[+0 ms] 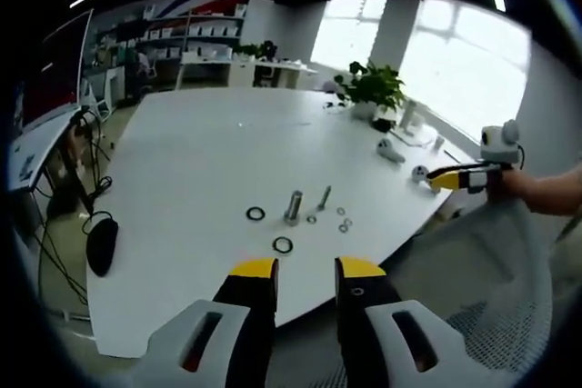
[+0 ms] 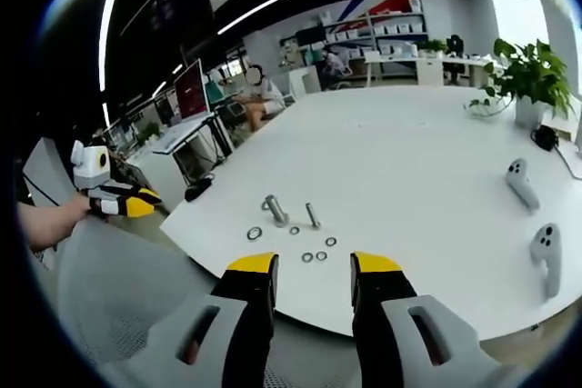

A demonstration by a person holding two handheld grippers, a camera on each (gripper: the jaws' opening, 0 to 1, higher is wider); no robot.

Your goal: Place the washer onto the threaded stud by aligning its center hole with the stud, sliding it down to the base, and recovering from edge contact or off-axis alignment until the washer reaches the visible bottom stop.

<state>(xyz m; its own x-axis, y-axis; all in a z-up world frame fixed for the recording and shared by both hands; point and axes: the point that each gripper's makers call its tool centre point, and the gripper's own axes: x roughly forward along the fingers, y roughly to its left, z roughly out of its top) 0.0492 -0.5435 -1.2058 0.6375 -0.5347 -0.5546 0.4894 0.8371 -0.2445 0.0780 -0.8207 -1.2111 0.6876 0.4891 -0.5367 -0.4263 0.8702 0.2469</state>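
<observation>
Steel washers (image 1: 283,244) lie loose on the white table (image 1: 200,161) around the upright threaded stud (image 1: 293,207), none on it, so I judge the task unstarted. Left gripper (image 1: 306,272) and right gripper (image 2: 314,268) hover short of the table, jaws apart, empty.

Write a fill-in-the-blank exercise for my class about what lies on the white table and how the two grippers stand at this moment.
1. The left gripper has its jaws ____ and grips nothing.
2. The large bolt stands ____ on the table.
3. The potted plant has ____ leaves.
4. The right gripper hangs ____ the table edge, short of the washers.

Missing words: open; upright; green; before
</observation>
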